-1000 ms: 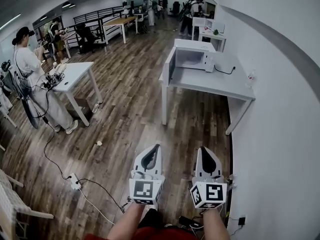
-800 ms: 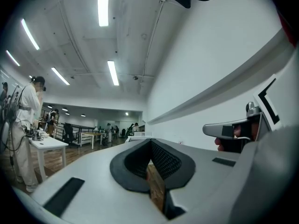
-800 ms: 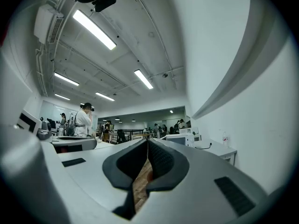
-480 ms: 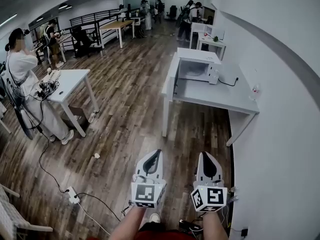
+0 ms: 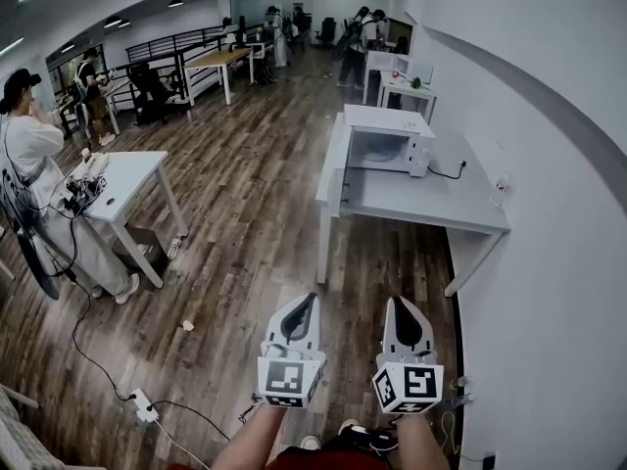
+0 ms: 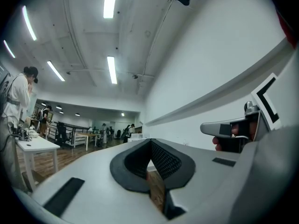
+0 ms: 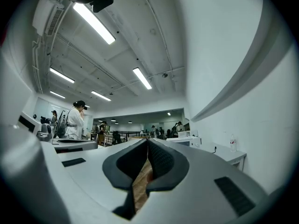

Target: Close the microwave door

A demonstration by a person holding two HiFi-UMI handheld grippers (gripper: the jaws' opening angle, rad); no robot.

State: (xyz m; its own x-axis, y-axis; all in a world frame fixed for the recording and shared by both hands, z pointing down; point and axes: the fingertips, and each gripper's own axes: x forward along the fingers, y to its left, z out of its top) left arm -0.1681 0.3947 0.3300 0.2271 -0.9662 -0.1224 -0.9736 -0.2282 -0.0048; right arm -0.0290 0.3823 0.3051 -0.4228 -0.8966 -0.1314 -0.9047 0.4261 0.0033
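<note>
The microwave (image 5: 387,147) is shown at 1 o'clock in the head view, standing at the far end of a grey table (image 5: 431,202) that is set against the white wall (image 5: 558,262). Its door (image 5: 336,153) is seen swung open on the 9 o'clock side of the oven, so that the cavity is exposed. A black cable (image 5: 446,172) is laid on the tabletop at the 3 o'clock side of the microwave, and a small bottle (image 5: 502,180) is placed at the wall edge of the same table.

Both tools are held at 6 o'clock in the head view, well apart from the table and pointed toward 12 o'clock over the wood floor (image 5: 245,223). The left gripper (image 5: 305,302) is shown with its jaws pressed together and nothing held between them; its own view confirms that the pads (image 6: 163,160) meet at the tip. The right gripper (image 5: 400,304), just beside it at 3 o'clock, is likewise clenched and empty, the pads (image 7: 159,157) being closed in its view. A marker cube (image 5: 288,380) is carried on the left tool and another (image 5: 409,385) on the right.

A white table (image 5: 127,176) is seen at 9 o'clock with a person in white (image 5: 24,145) beside it. A power strip (image 5: 144,406) is seen on the floor at 7 o'clock. Further people and a dark railing (image 5: 167,45) are visible at 11 o'clock.
</note>
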